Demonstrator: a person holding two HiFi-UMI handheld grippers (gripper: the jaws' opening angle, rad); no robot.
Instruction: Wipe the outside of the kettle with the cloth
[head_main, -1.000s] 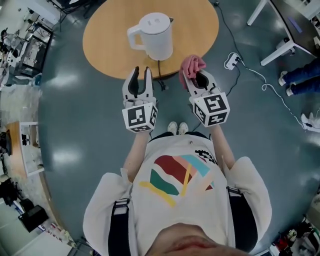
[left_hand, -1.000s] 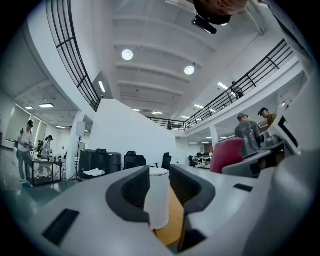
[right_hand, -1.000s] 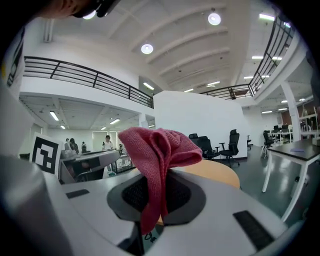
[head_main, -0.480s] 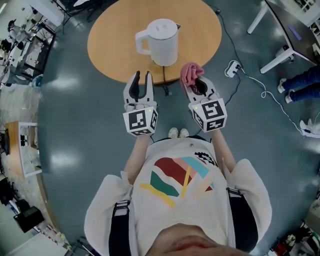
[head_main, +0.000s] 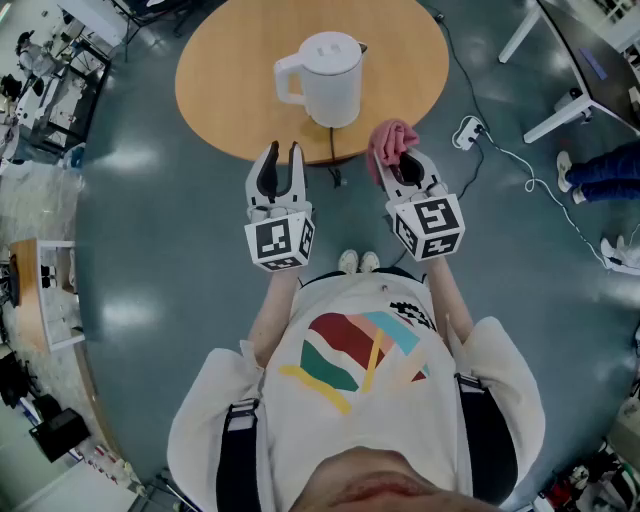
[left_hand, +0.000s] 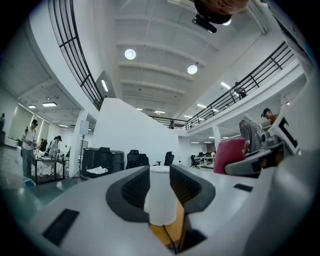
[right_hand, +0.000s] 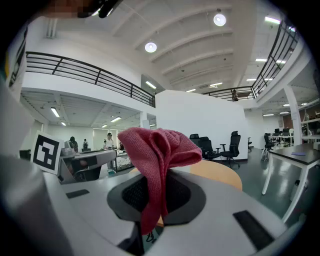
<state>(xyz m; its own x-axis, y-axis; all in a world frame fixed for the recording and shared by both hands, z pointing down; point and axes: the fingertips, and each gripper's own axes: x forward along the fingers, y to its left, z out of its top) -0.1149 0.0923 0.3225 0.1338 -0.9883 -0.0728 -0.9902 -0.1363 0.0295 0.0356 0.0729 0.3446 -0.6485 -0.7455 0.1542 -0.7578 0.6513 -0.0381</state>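
A white kettle (head_main: 325, 78) stands upright on a round wooden table (head_main: 230, 90), handle to the left. My left gripper (head_main: 279, 152) hovers at the table's near edge, just short of the kettle, open with nothing between its jaws. In the left gripper view the kettle (left_hand: 161, 200) shows through the gap, farther off. My right gripper (head_main: 396, 160) is shut on a bunched pink-red cloth (head_main: 390, 138), right of the kettle at the table's rim. In the right gripper view the cloth (right_hand: 155, 150) droops over the jaws.
The kettle's black cord (head_main: 334, 160) drops over the table's near edge. A white power strip (head_main: 465, 127) and its cable lie on the grey floor to the right. White desk legs (head_main: 565, 100) and a person's blue trouser legs (head_main: 600, 165) are farther right.
The view has shifted a little, and my left gripper now sits slightly farther left of the kettle. The cloth stays in the right gripper. The kettle has not moved on the table.
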